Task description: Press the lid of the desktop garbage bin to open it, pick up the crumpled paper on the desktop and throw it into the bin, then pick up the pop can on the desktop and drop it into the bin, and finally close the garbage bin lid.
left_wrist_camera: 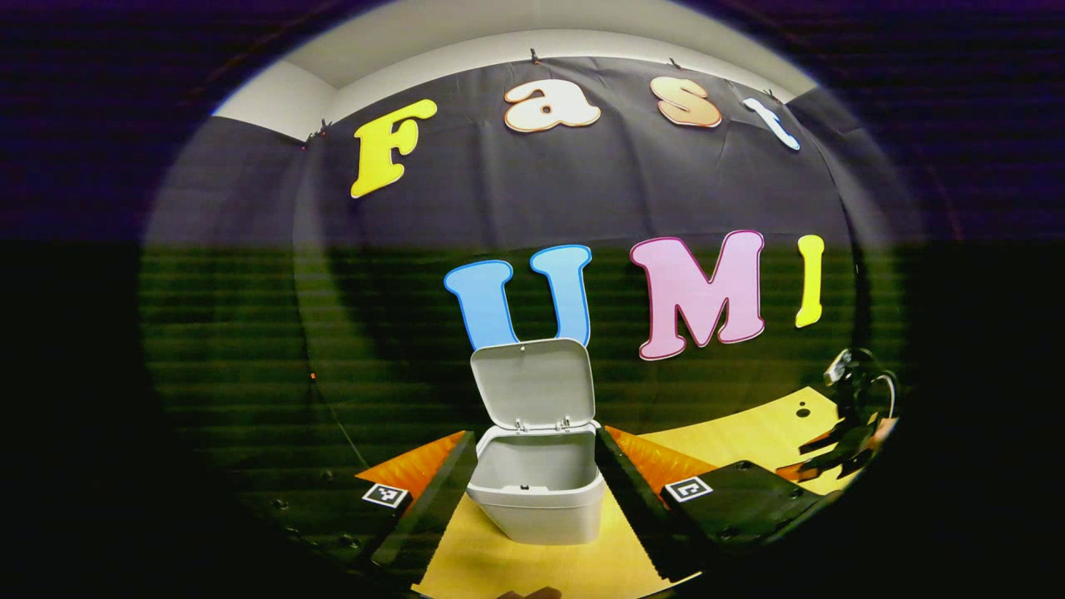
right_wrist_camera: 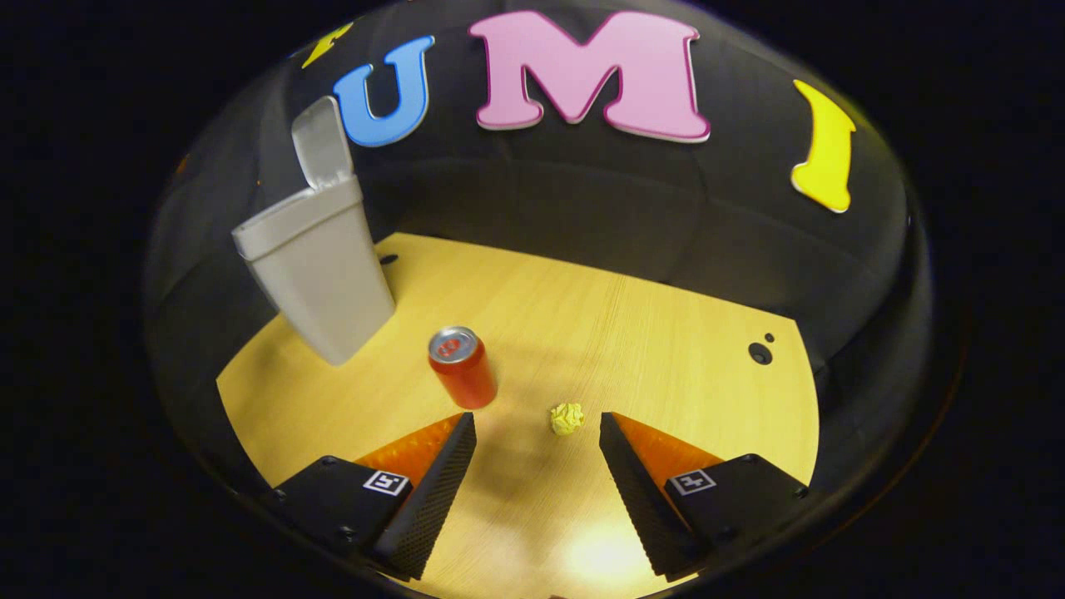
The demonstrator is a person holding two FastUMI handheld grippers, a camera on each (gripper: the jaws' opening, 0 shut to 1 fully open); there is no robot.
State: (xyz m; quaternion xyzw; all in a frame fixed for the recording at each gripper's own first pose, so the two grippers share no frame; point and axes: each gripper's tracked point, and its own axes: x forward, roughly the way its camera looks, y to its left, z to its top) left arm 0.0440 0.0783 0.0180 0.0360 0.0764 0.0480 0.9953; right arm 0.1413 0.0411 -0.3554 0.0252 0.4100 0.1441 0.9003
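Observation:
The grey desktop bin (left_wrist_camera: 537, 491) stands on the wooden table with its lid (left_wrist_camera: 532, 383) swung up and its inside bare. My left gripper (left_wrist_camera: 537, 453) is open, its fingers either side of the bin's front. In the right gripper view the bin (right_wrist_camera: 320, 266) stands at the far left with the lid (right_wrist_camera: 320, 141) raised. A red pop can (right_wrist_camera: 463, 366) stands upright near it. A yellow crumpled paper (right_wrist_camera: 567, 418) lies just ahead of my right gripper (right_wrist_camera: 537, 433), which is open and above the table. The right gripper (left_wrist_camera: 849, 416) also appears at the left gripper view's right edge.
The light wooden table (right_wrist_camera: 649, 333) stretches to the black cloth wall behind. Two small dark holes (right_wrist_camera: 760, 352) sit in the tabletop toward the right. Bare table lies between the can, the paper and the holes.

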